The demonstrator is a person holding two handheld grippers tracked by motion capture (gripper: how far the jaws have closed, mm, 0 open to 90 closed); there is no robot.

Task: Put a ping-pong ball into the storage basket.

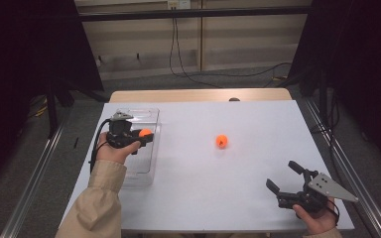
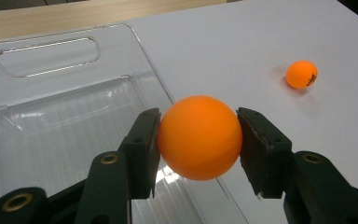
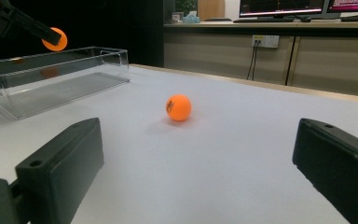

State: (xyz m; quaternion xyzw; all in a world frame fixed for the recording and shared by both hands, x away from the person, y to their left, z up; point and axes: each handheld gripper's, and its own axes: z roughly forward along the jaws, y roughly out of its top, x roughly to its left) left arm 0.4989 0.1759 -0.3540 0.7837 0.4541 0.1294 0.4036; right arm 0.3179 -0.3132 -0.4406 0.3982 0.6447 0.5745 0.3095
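while clamped between both pads of the left gripper (image 2: 198, 140), held orange ball (image 2: 199, 138) hangs above the clear tray (image 2: 46, 121), over that tray's edge nearest the loose ball. seen from the high view, same held orange ball (image 1: 145, 133) sits just past the left gripper (image 1: 146, 137), over the tray's (image 1: 146, 173) long side nearest the loose ball, off the tray's floor. pads pressed tight on opposite sides of the ball, clenched on it. tray lying flat on the white surface (image 1: 218, 198), handle cut-out at its far end.

second, loose ball (image 1: 221, 141) resting alone on the surface, well apart from the tray, on the side away from the person's left sleeve (image 1: 101, 198). dark print visible on this loose ball (image 3: 178, 108) in the right gripper view, small shadow under it.

right gripper (image 1: 285, 176) held low near the surface, well apart from the tray and farther from it than the loose ball is, jaws spread wide and grasping nothing. loose ball lined up between those spread jaws but far ahead of them, untouched. grey three-cornered plate on top of the right gripper, pointing away from the tray.
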